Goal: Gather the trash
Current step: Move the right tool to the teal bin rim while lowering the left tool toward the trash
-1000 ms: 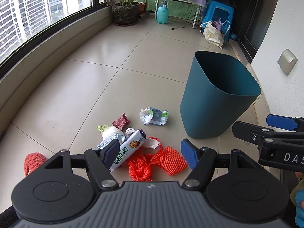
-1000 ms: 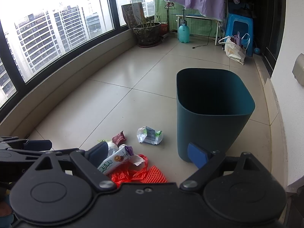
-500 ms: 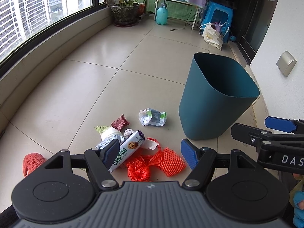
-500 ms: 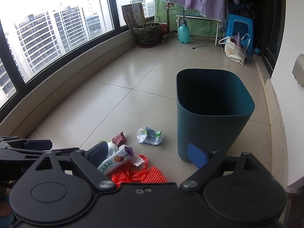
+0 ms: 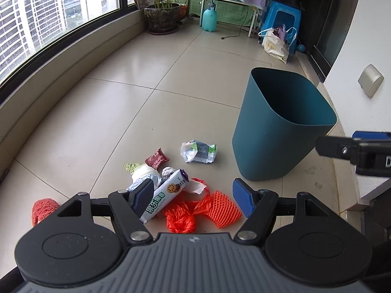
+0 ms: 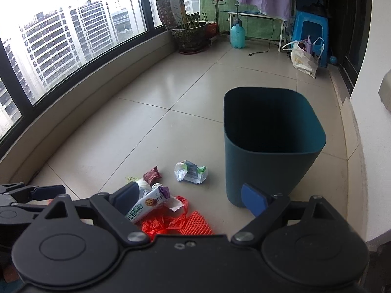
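Left gripper (image 5: 193,196), right gripper (image 6: 193,199) both released; crinkly wrappers beside smooth tapered bin (image 5: 276,141).

- Daylight floods in from the big curved window (image 6: 73,48) on my left; sky there is blown out to white in the right wrist view.
- Pale floor tiles (image 5: 151,73) carry a soft sheen, brightest toward the far end.
- Shadows are faint and diffuse; the inside of the teal bin (image 6: 271,131) reads dark.
- Far right corner by the dark doorway (image 5: 334,19) is dim.
- Strong fisheye bending: window sill and wall lines curve, black vignette at the corners.
- Focus is sharp throughout, no motion blur I can see.
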`<state>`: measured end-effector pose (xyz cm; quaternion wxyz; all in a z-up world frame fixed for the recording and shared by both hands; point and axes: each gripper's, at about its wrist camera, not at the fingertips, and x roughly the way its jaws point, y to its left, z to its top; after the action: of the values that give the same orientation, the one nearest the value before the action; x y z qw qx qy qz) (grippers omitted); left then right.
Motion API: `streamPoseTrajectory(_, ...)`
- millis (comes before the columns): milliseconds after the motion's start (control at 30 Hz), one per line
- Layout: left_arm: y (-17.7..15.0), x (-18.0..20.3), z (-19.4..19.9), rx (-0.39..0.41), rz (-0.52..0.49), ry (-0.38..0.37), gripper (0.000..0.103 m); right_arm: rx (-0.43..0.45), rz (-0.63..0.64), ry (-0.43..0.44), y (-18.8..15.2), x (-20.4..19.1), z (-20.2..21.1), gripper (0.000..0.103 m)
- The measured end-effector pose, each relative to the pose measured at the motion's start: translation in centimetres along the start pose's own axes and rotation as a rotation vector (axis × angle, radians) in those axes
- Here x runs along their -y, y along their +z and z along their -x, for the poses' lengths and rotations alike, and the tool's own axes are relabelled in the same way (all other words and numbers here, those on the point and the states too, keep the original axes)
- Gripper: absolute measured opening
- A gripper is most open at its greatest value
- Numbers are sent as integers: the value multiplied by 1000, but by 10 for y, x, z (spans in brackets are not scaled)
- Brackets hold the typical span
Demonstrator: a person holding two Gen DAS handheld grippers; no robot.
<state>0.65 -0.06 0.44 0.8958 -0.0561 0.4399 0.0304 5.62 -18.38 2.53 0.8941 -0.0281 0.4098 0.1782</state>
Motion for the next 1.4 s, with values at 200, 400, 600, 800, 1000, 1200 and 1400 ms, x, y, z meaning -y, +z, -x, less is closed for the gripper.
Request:
streamPoseTrajectory(200,10,4,-13,-11,-8,19,71,61,39,-59,37,25,4,90)
streamPoseTrajectory(400,23,8,-27,-20,-7,31,71,50,21,-43,64,47,-15,90)
streamPoseTrajectory(600,32,10,-44,-36,0,37,70,19,-21,-97,83,84,-39,90)
streamPoseTrajectory(800,31,12,-60,-64,-16,29,70,-38,-71,-150,89,118,-62,84)
streamPoseTrajectory(1000,31,11,-75,-99,-15,13,71,-127,-10,-173,97,146,-100,79)
streamPoseTrajectory(1200,32,14,-92,-121,-36,10,71,-190,-41,-222,99,182,-132,65)
streamPoseTrajectory(1400,34,17,-112,-146,-50,9,71,-226,-61,-239,98,202,-156,55)
